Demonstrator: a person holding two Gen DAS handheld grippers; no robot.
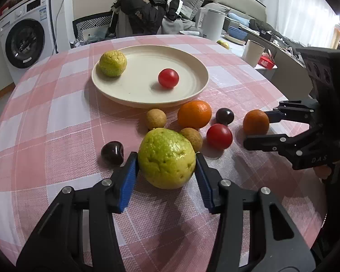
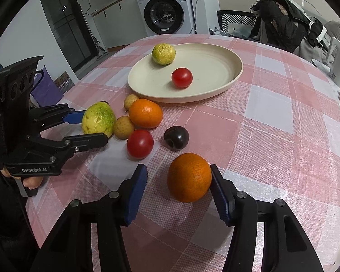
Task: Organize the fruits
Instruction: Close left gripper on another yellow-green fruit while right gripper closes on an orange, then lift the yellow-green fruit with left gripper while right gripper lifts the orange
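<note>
Your left gripper point(image 1: 166, 161) has the guava point(image 1: 167, 158) squarely between its blue pads point(image 1: 129, 176), and both pads look pressed against its sides, so you're gripping it where it sits on the checked cloth point(image 1: 45, 136). The guava's long axis runs roughly along the fingers, stem end away from you, so the pads bear on its narrower flanks. The plate point(image 1: 192, 95) lies straight ahead of that gripper, beyond the two longans and the big orange point(image 1: 194, 114); the coming move looks like a lift up and forward over them, and a low carry could knock that cluster. A second guava point(image 1: 112, 63) and a tomato point(image 1: 168, 78) already sit on the plate, with bare room between them. Your right gripper point(image 2: 179, 188) stands open around the small orange point(image 2: 189, 177): the right pad is touching or just beside it, the left pad stands apart, so it needs centring before it closes. For the guava, the left hand is clearly the nearer.
</note>
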